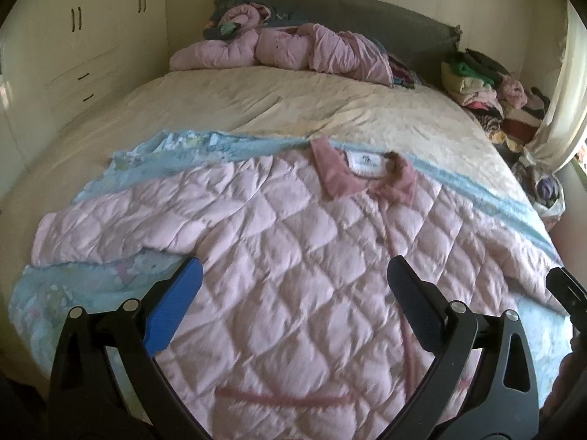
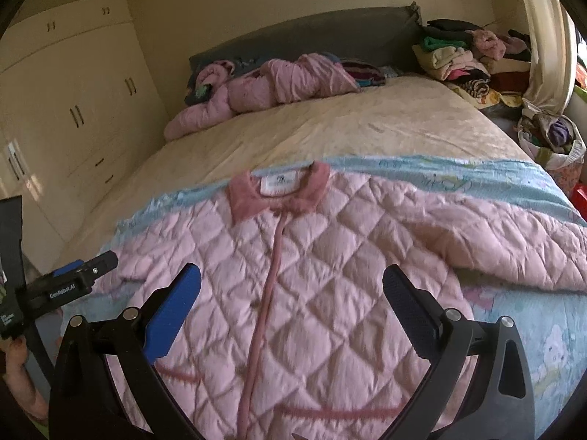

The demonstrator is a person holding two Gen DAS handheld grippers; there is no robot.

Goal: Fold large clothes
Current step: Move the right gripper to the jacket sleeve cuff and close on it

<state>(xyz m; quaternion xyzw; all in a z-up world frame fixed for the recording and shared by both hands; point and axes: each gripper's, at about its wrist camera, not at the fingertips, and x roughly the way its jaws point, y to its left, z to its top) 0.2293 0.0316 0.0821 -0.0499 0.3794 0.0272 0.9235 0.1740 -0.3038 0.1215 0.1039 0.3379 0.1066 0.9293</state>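
Note:
A pink quilted jacket (image 1: pixel 286 256) with a darker pink collar (image 1: pixel 367 178) lies flat, front up, on a light blue blanket (image 1: pixel 73 286) at the foot of the bed; both sleeves are spread out sideways. It also shows in the right wrist view (image 2: pixel 330 275), with its front closure running down the middle. My left gripper (image 1: pixel 293 275) is open and empty above the jacket's lower body. My right gripper (image 2: pixel 291 282) is open and empty above the same area. The left gripper's tip shows in the right wrist view (image 2: pixel 91 267) at the jacket's left edge.
A cream bed cover (image 1: pixel 275 102) lies behind the blanket. A crumpled pink garment (image 1: pixel 286 49) lies by the grey headboard (image 1: pixel 330 7). Piles of clothes (image 1: pixel 488 84) stand at the right, by a curtain (image 1: pixel 557 110). Cream wardrobes (image 1: pixel 73 47) line the left wall.

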